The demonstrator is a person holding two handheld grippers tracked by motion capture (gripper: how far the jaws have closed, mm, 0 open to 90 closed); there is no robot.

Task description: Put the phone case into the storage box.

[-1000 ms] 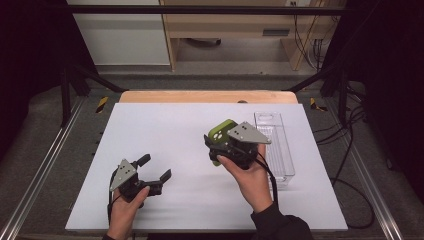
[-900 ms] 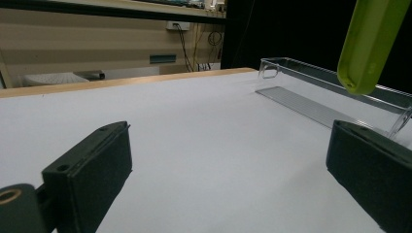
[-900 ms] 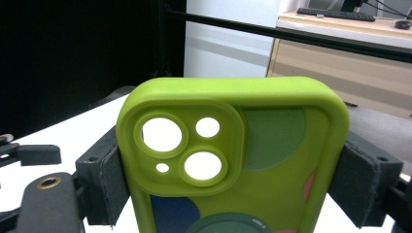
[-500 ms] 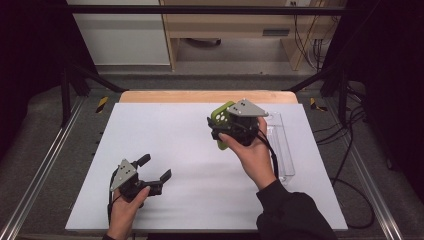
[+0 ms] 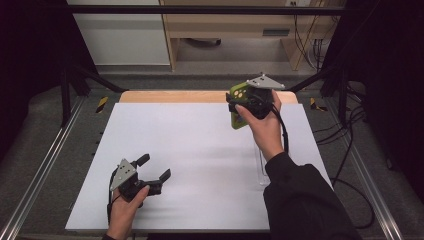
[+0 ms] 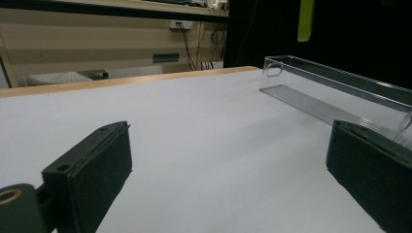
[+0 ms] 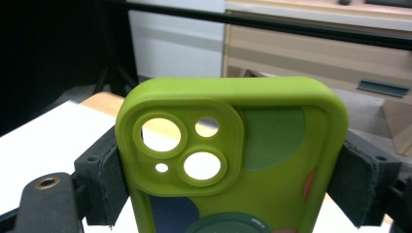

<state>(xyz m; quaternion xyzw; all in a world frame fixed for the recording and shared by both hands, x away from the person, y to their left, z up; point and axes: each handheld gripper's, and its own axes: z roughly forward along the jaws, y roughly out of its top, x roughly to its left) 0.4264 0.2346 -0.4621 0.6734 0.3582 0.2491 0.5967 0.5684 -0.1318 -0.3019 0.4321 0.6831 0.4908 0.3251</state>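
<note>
Rig appearance: two hand-held black grippers, one dark sleeve.
Left gripper (image 5: 152, 174) and right gripper (image 5: 240, 107): black bodies, each topped by a grey three-cornered plate with small holes; a black cable trails from each. Jaws are flat black blocks faced with dark padding, screw holes near their bases, brass-coloured eyelet beside one. Right arm wears a black long sleeve (image 5: 300, 200).

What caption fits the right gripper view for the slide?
Right gripper clamps a green phone case by its two long edges, camera cutouts facing the lens, above the white table.
</note>
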